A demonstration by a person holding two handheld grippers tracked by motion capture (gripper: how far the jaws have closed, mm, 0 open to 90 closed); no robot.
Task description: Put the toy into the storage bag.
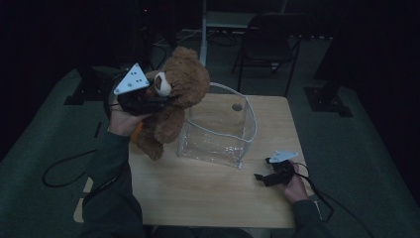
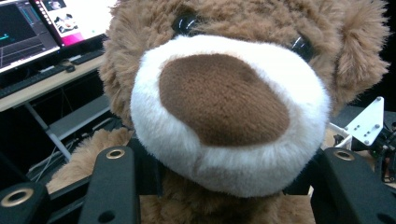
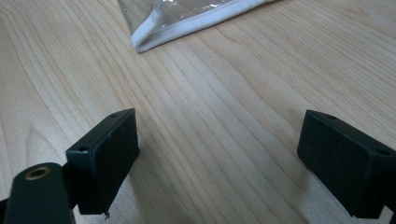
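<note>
Table (image 1: 208,193): left hand (image 1: 124,121) raised, clutching teddy bear (image 1: 176,94).

The room is dim, with dark walls or curtains behind and a grey-green carpeted floor (image 1: 346,144) around a light wooden tabletop (image 1: 198,193) with straight grain and a small round hole near its far edge. Beyond it stand a black folding chair (image 1: 270,42) and a pale upright post (image 1: 203,29), with black stand bases on the floor at either side. In the left gripper view, lit monitors (image 2: 56,18) and a keyboard (image 2: 32,79) sit on a side desk (image 2: 46,86).
</note>
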